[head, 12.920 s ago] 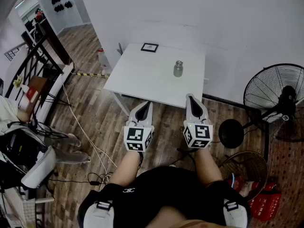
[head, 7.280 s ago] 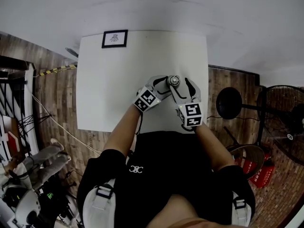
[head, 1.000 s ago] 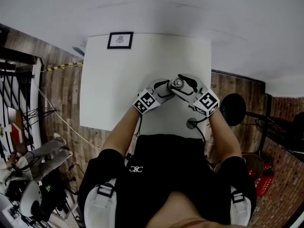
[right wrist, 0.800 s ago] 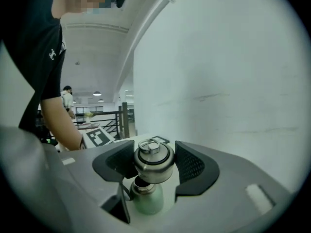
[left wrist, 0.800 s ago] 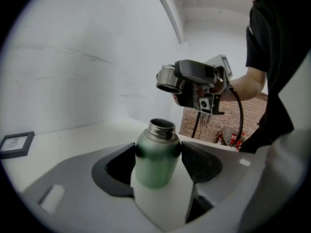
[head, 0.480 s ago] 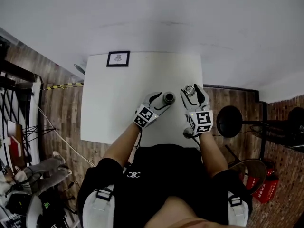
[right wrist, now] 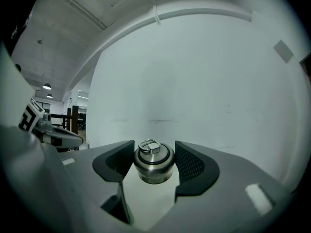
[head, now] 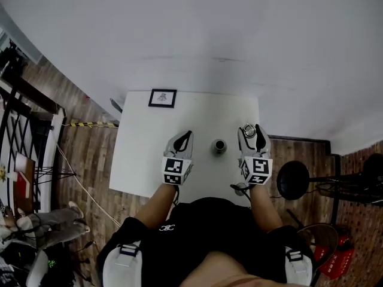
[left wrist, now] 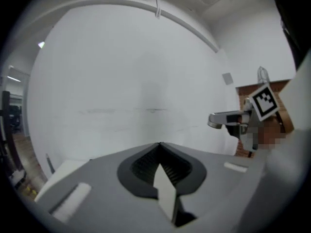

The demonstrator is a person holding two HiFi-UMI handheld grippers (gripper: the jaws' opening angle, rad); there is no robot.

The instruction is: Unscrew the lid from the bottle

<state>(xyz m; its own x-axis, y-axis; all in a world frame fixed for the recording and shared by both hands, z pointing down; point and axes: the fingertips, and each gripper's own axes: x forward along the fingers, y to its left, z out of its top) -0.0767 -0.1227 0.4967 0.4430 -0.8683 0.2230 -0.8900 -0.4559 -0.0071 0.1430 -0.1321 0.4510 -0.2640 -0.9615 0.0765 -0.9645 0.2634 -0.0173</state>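
The steel bottle [head: 219,146] stands uncapped on the white table [head: 143,160], between my two grippers and touched by neither. My right gripper [head: 250,128] is lifted to the right of it, shut on the round steel lid [head: 250,132]. In the right gripper view the lid [right wrist: 154,165], with a wire loop on top, sits between the pads [right wrist: 190,165]. My left gripper [head: 186,136] hovers left of the bottle. Its jaws have just closed with nothing between them, and in the left gripper view the left gripper [left wrist: 159,145] is shut.
A small framed picture [head: 162,98] lies at the table's far left corner. A fan's round black base [head: 291,180] stands on the wooden floor right of the table. A white wall rises behind the table.
My left gripper has let go of the bottle, moved up and left, and shut. My right gripper has carried the lid up and a little right. The bottle stands alone.
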